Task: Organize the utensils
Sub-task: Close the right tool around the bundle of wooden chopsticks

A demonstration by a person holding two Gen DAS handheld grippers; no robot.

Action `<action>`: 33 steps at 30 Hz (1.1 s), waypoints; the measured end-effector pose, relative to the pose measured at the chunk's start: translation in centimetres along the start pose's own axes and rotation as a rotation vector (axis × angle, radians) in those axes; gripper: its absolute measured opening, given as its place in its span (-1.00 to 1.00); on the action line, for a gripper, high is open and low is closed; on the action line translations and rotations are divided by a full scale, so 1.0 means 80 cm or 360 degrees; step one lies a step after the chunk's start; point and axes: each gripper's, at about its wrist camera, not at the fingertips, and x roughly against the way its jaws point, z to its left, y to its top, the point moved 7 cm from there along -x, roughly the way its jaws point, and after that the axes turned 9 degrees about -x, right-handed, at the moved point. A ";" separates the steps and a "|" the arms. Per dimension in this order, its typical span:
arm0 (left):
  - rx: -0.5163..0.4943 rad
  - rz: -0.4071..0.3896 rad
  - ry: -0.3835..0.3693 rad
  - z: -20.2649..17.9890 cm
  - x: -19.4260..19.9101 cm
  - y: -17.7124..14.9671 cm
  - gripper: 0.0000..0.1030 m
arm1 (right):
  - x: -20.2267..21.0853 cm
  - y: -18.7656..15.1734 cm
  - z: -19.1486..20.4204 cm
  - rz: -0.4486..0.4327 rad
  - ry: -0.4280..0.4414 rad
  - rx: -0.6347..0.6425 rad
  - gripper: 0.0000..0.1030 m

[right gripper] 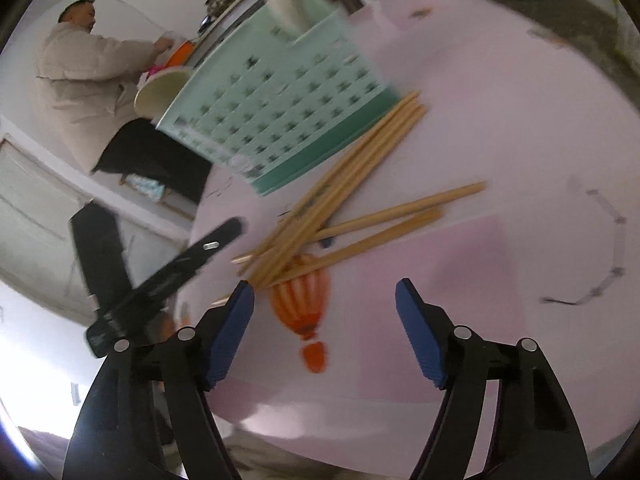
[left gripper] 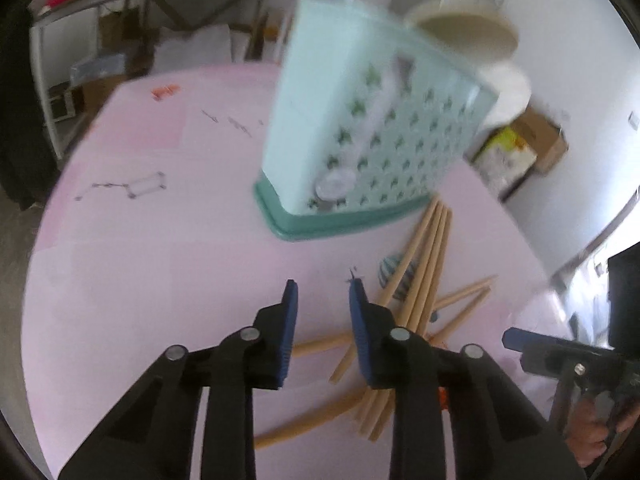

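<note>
A mint-green perforated utensil holder [left gripper: 360,128] stands on the pink table [left gripper: 160,240]; it also shows in the right wrist view [right gripper: 280,112], with a white utensil inside. Several wooden chopsticks [left gripper: 424,272] lie in a loose pile in front of it, also seen in the right wrist view [right gripper: 352,200]. My left gripper [left gripper: 322,292] is open and empty, just left of the pile. My right gripper [right gripper: 324,292] is open wide and empty, just short of the pile's near ends. The right gripper shows at the left view's right edge [left gripper: 516,340].
An orange balloon print [right gripper: 304,308] is on the tablecloth under the right gripper. A person in beige [right gripper: 80,80] stands beyond the table by a counter. A cream bowl [left gripper: 464,24] sits behind the holder. Boxes [left gripper: 520,148] lie on the floor.
</note>
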 end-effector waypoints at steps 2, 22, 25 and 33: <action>-0.0044 0.0045 0.0019 -0.006 -0.010 -0.003 -0.58 | -0.010 -0.001 0.006 0.0013 -0.0005 0.0000 0.34; -0.0028 0.0267 -0.0368 -0.120 0.008 -0.068 -0.58 | 0.012 -0.009 -0.038 -0.0113 -0.0267 -0.0161 -0.03; -0.0026 0.0278 -0.0408 -0.136 0.007 -0.072 -0.58 | 0.016 -0.010 -0.045 -0.0135 -0.0314 -0.0177 -0.11; -0.0047 0.0313 -0.0516 -0.174 0.004 -0.079 -0.58 | 0.017 -0.008 -0.052 -0.0157 -0.0412 -0.0151 -0.26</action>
